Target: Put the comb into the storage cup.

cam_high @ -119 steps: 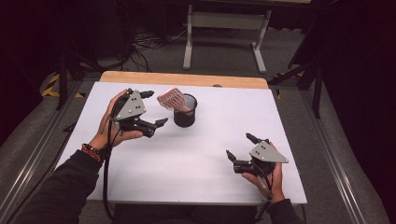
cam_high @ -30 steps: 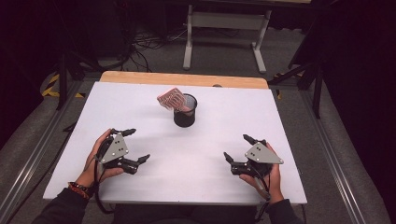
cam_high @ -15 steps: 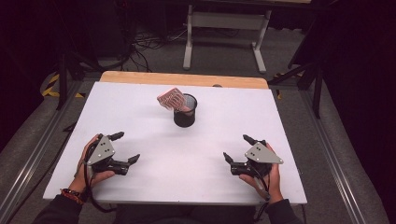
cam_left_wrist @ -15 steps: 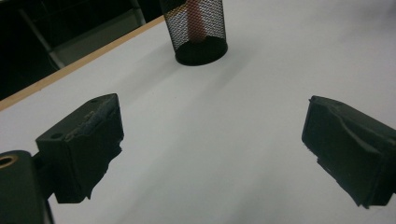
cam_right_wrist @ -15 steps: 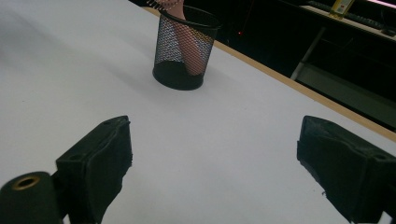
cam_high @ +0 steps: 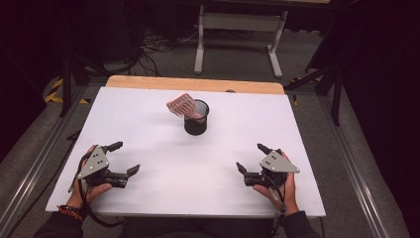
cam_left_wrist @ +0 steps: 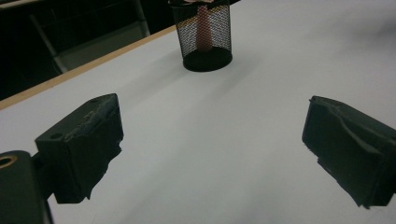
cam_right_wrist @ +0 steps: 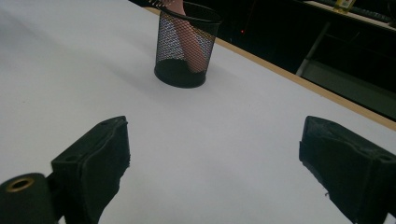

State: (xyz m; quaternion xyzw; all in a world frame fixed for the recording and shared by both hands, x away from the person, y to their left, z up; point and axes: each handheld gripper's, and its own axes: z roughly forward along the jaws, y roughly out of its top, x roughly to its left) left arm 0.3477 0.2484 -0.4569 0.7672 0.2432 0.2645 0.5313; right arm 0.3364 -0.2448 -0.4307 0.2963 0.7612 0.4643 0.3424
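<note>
A black mesh cup point(cam_high: 196, 118) stands upright on the white table point(cam_high: 148, 114), a little behind its middle. A pink comb-like tool point(cam_high: 181, 106) sticks out of the cup and leans left. The cup point(cam_left_wrist: 204, 32) also appears in the left gripper view and again point(cam_right_wrist: 184, 46) in the right gripper view, with the pink handle point(cam_right_wrist: 192, 44) inside the mesh. My left gripper point(cam_high: 124, 158) rests near the front left edge, open and empty. My right gripper point(cam_high: 250, 158) rests near the front right edge, open and empty. Both point toward the cup.
A wooden strip point(cam_high: 193, 84) runs along the table's far edge. Beyond it stand a grey metal frame point(cam_high: 237, 29) and cables point(cam_high: 158, 42) on the floor. A dark post point(cam_high: 337, 99) stands at the right.
My left gripper has come back from beside the cup to the front left of the table and has settled there. The right gripper has stayed in place.
</note>
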